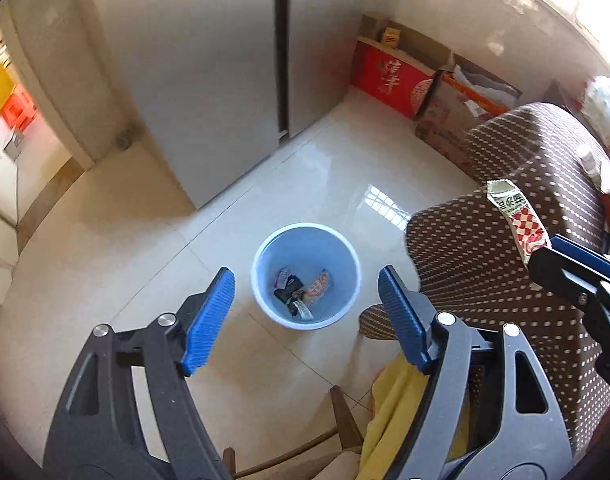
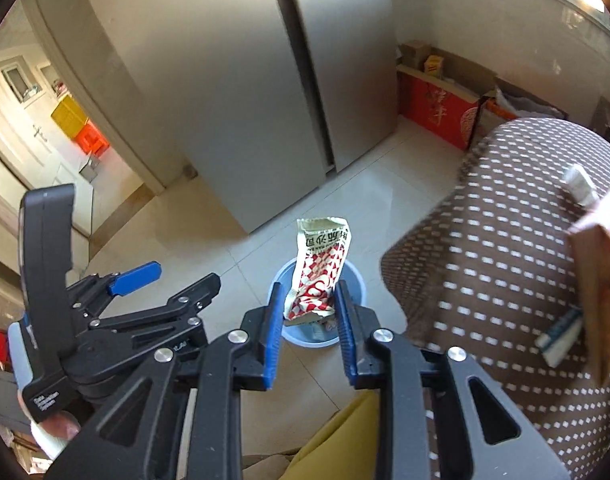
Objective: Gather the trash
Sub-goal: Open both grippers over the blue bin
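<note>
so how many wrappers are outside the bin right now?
1: the red-and-white wrapper, gripped in the right tool above the blue bin. Several more pieces lie inside the bin; others may be hidden.

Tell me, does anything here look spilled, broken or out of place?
Nothing looks spilled or broken. The crumpled, torn-open wrapper is pinched in the right gripper above the blue bin, which already holds other wrappers. The left gripper is open and empty.
</note>
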Motion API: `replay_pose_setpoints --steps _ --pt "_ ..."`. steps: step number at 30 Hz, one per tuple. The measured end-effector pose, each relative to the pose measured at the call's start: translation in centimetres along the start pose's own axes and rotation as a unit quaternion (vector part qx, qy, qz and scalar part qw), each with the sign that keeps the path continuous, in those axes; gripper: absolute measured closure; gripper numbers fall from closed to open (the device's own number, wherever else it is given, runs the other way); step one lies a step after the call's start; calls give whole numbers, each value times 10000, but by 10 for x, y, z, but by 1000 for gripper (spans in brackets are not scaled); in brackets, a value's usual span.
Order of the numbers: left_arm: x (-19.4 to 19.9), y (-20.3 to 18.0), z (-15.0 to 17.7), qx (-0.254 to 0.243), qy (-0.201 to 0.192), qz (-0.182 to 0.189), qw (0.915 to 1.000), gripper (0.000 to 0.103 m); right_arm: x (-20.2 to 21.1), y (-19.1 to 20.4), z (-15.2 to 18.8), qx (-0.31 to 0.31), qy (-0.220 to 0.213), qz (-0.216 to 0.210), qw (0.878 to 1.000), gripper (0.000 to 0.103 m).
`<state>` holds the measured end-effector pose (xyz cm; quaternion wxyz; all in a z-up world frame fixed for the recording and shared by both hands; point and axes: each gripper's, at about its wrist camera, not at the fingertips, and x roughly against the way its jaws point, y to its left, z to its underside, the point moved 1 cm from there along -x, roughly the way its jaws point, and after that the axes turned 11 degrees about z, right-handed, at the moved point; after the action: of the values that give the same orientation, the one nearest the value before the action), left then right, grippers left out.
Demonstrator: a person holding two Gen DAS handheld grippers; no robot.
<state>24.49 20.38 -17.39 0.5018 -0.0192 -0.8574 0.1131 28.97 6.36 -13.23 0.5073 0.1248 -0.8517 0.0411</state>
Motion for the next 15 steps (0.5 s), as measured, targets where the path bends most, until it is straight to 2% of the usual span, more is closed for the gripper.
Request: replay_pose_setpoints --steps 8,9,11,12,15 --pt "18 46 18 493 -68 -362 9981 30 -36 49 -15 327 229 -205 9990 77" --pt "21 51 21 537 -92 -411 9977 30 -39 52 -18 361 241 -182 9989 75" --pt "29 62 24 690 -141 -517 9962 29 -43 58 -18 310 324 -178 9988 57" --pt "32 64 25 740 -160 -547 9956 29 -44 60 -19 305 337 -253 9986 41" --pt "41 68 28 797 -227 -576 9949 29 -37 67 -15 490 136 -204 9985 40"
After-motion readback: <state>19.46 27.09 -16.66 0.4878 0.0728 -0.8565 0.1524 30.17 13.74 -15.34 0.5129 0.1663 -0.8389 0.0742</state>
